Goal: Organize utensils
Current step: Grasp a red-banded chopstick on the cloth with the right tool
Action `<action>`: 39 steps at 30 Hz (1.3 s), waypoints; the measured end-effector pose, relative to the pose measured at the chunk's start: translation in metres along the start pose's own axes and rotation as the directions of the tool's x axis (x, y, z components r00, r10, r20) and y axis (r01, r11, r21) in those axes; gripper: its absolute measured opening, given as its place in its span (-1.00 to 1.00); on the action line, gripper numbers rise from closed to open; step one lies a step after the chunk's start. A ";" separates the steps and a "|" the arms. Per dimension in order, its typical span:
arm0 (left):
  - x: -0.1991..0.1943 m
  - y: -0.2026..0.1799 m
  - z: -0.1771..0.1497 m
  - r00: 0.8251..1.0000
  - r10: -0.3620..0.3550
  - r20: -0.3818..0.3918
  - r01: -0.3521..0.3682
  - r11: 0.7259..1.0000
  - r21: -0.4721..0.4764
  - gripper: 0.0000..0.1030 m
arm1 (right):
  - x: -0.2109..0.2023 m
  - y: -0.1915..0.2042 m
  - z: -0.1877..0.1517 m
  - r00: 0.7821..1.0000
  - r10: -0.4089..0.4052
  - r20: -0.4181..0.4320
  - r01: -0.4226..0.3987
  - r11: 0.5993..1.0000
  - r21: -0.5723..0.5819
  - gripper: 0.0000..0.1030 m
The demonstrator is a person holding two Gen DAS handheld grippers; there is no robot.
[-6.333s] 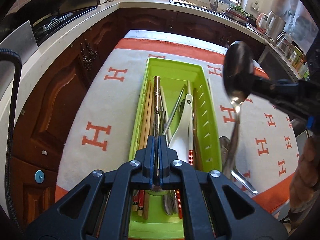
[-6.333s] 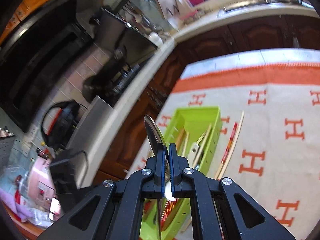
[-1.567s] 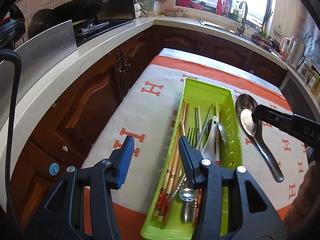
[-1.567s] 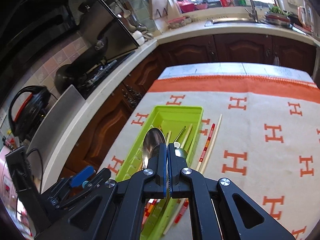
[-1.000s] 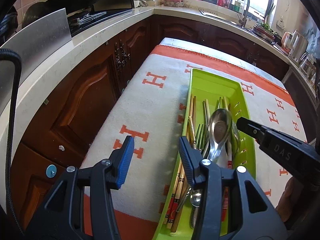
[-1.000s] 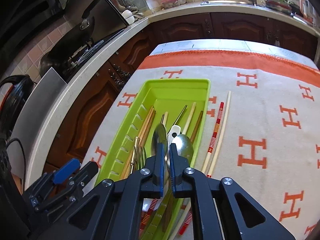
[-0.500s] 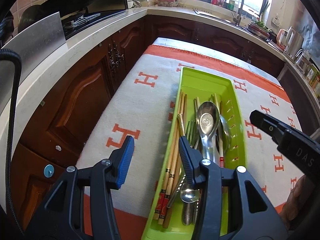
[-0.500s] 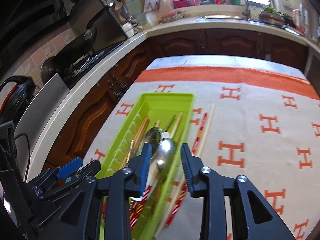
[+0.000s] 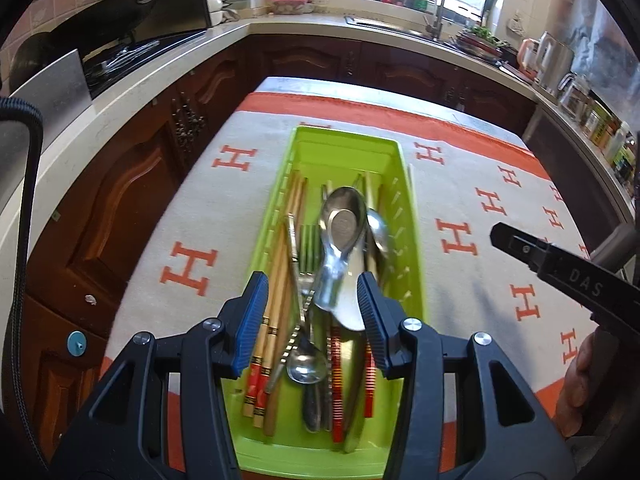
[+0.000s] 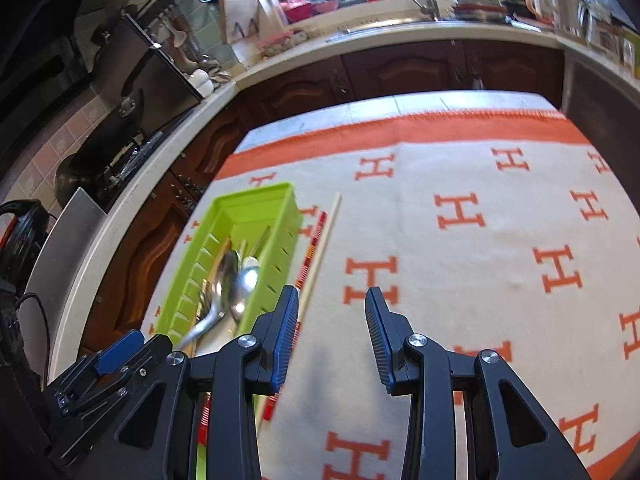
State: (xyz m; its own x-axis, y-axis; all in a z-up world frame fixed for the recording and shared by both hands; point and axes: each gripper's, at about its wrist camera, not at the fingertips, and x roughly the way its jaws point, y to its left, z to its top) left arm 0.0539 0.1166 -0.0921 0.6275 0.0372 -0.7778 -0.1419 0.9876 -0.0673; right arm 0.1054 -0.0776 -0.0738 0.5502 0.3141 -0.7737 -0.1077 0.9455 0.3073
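A lime green utensil tray [image 9: 412, 216] [image 10: 280, 232] lies lengthwise on the cloth-covered table. In it are several chopsticks, forks and spoons, with a big steel spoon [image 9: 340, 236] [image 10: 222, 284] lying on top. My left gripper [image 9: 312, 312] hovers over the tray's near half, open, nothing pressed between its blue pads. My right gripper [image 10: 332, 336] is open and empty above the bare cloth, right of the tray. A pair of chopsticks [image 10: 318, 248] lies on the cloth along the tray's right side. The right gripper's finger [image 9: 560, 268] shows in the left wrist view.
The table wears a white cloth [image 10: 460, 260] with orange H marks and an orange border. Dark wooden cabinets [image 9: 120, 200] and a pale counter ring the table. A stove with a wok [image 10: 132, 120] stands left; a sink and bottles [image 9: 420, 4] at the back.
My right gripper opened and let the big steel spoon drop into the tray, then drew away to the right over the cloth. My left gripper drifted over the tray, still open.
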 end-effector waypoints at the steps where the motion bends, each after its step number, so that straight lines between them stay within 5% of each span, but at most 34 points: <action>1: 0.000 -0.005 -0.001 1.000 -0.005 -0.003 0.005 1.000 0.009 -0.17 | 0.002 -0.002 -0.001 1.000 0.009 -0.010 -0.009 1.000 0.006 -0.32; 14: 0.009 -0.028 -0.010 0.999 -0.034 -0.033 0.036 0.998 0.060 -0.16 | 0.015 0.001 -0.011 0.997 0.044 -0.059 -0.047 0.998 -0.042 -0.28; 24: 0.007 -0.008 -0.010 0.998 -0.054 -0.011 0.054 0.998 0.014 -0.17 | 0.048 0.001 -0.012 0.987 0.066 -0.144 -0.068 0.998 -0.010 -0.28; 39: 0.016 0.026 -0.013 0.998 -0.063 -0.012 0.062 0.996 -0.064 -0.17 | 0.093 0.045 -0.007 0.983 -0.057 -0.173 0.015 0.972 -0.236 -0.45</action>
State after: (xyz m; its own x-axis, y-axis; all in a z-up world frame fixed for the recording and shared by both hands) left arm 0.0504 0.1411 -0.1143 0.6263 -0.0271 -0.7791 -0.1512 0.9762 -0.1555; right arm 0.1457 -0.0056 -0.1359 0.4035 0.2696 -0.8744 -0.2919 0.9436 0.1562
